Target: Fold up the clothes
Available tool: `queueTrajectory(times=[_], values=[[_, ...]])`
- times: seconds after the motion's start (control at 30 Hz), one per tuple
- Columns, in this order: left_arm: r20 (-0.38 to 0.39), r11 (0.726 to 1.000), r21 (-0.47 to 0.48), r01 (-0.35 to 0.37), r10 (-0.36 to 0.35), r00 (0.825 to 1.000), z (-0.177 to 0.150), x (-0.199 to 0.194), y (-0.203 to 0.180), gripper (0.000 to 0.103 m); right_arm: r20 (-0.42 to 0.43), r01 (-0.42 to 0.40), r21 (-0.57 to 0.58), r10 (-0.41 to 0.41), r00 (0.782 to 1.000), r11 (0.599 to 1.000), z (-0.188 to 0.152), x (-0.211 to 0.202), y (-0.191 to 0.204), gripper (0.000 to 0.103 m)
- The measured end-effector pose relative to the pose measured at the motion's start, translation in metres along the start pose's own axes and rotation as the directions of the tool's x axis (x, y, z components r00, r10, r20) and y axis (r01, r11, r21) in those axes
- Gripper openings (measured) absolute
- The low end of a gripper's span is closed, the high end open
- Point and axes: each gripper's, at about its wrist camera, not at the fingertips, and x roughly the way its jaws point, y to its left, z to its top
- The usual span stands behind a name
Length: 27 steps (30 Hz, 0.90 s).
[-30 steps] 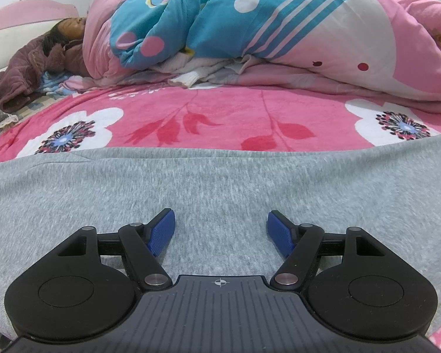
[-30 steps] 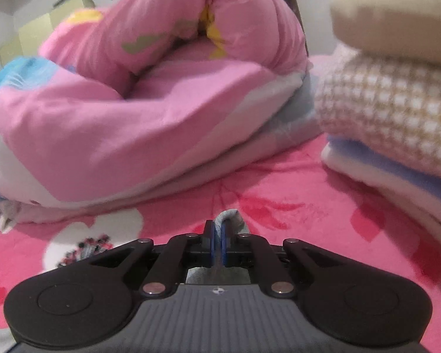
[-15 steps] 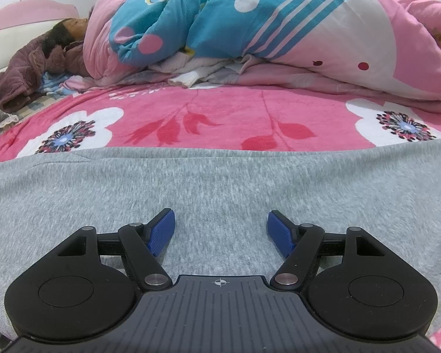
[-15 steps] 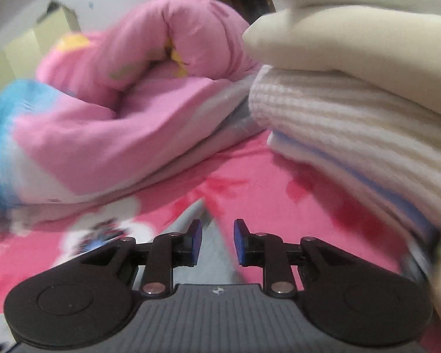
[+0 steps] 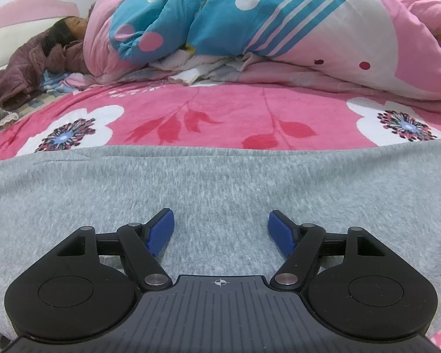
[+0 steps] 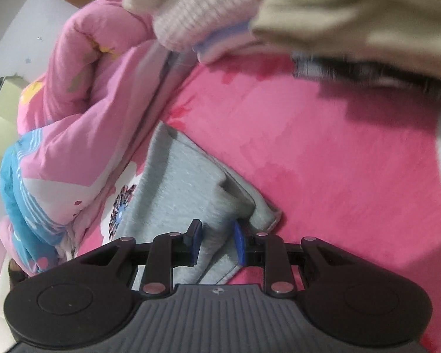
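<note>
Lying flat, grey garment (image 5: 220,182) long axis left-right

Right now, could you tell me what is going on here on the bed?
A person is folding a grey garment on a pink flowered bedspread, with a claw in each hand. The left claw is wide open over the flat grey cloth and grips nothing. The right claw is open too, its fingers on either side of a folded end of the garment. A rolled pink and blue quilt lies behind, and a stack of folded blankets sits to the right.
</note>
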Motion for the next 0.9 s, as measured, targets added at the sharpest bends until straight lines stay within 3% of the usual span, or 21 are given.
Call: queueTrajectory(times=[0.17, 0.3, 0.5, 0.63, 0.67, 0.73, 0.77, 0.8, 0.9], values=[[-0.028, 1.000, -0.020, 0.021, -0.021, 0.999, 0.005, 0.000, 0.005, 0.073, 0.019, -0.019, 0.009, 0.018, 1.000, 1.000, -0.003, 0.006, -0.001, 0.004], [-0.052, 0.999, -0.034, 0.027, -0.029, 0.998, 0.009, 0.001, 0.010, 0.073, 0.095, -0.039, -0.016, 0.041, 0.995, 0.999, -0.003, -0.018, 0.004, 0.003], [-0.058, 1.000, -0.025, 0.015, -0.016, 0.998, 0.009, 0.003, 0.008, 0.073, 0.081, 0.043, -0.005, -0.042, 0.996, 0.999, -0.007, -0.003, -0.019, 0.003], [-0.060, 1.000, -0.018, 0.018, -0.019, 0.998, 0.010, 0.003, 0.008, 0.073, 0.131, 0.080, -0.009, -0.078, 0.988, 0.997, -0.012, -0.017, -0.010, 0.006], [-0.059, 1.000, -0.016, 0.018, -0.019, 0.998, 0.009, 0.003, 0.008, 0.073, 0.184, 0.125, -0.035, -0.117, 0.976, 0.991, -0.015, -0.026, -0.002, 0.009], [-0.055, 1.000, -0.013, 0.017, -0.017, 0.998, 0.009, 0.003, 0.008, 0.073, 0.331, 0.236, -0.120, -0.186, 0.925, 0.964, -0.024, -0.042, 0.019, 0.010], [-0.054, 1.000, -0.013, 0.015, -0.016, 0.998, 0.008, 0.003, 0.008, 0.073, 0.396, 0.273, -0.187, -0.182, 0.900, 0.944, -0.031, -0.046, 0.033, 0.010], [-0.054, 1.000, -0.012, 0.014, -0.014, 0.998, 0.008, 0.003, 0.007, 0.073, 0.419, 0.274, -0.261, -0.147, 0.896, 0.926, -0.040, -0.045, 0.050, 0.010], [-0.051, 1.000, -0.012, 0.007, -0.008, 0.999, 0.008, 0.004, 0.006, 0.074, 0.268, 0.131, -0.564, 0.031, 0.963, 0.816, -0.077, -0.011, 0.110, 0.010]])
